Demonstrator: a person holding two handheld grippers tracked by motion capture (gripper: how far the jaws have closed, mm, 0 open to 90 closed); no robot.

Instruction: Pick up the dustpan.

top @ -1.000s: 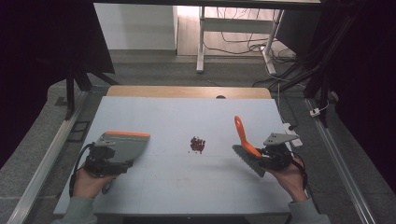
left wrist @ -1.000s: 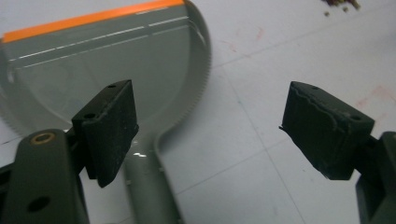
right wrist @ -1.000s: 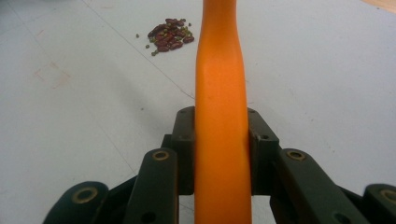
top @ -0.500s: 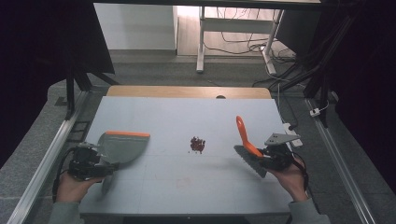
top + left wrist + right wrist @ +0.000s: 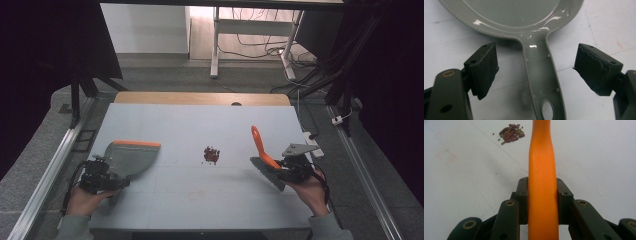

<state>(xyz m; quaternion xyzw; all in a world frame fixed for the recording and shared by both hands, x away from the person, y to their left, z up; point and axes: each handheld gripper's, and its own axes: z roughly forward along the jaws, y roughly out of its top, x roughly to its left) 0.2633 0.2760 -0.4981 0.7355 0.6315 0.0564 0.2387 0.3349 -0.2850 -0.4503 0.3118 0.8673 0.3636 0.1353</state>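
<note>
Right now my right gripper [image 5: 280, 172] pinches the orange brush handle [image 5: 542, 182], bristles low at the frame's right. My left gripper [image 5: 536, 72] has its jaws spread either side of the grey dustpan [image 5: 131, 157] handle, not yet gripping. The beans [image 5: 211, 155] sit mid-bench [image 5: 200, 120]. Next, I judge, I must close on that handle, then sweep the beans in.

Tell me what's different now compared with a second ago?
The left tool slid back toward the person along the dustpan's handle; its jaws stand open on either side, not gripping. The dustpan shifted slightly left. The right tool kept still, clamped on the orange brush handle, and the pile of beans is untouched.
</note>
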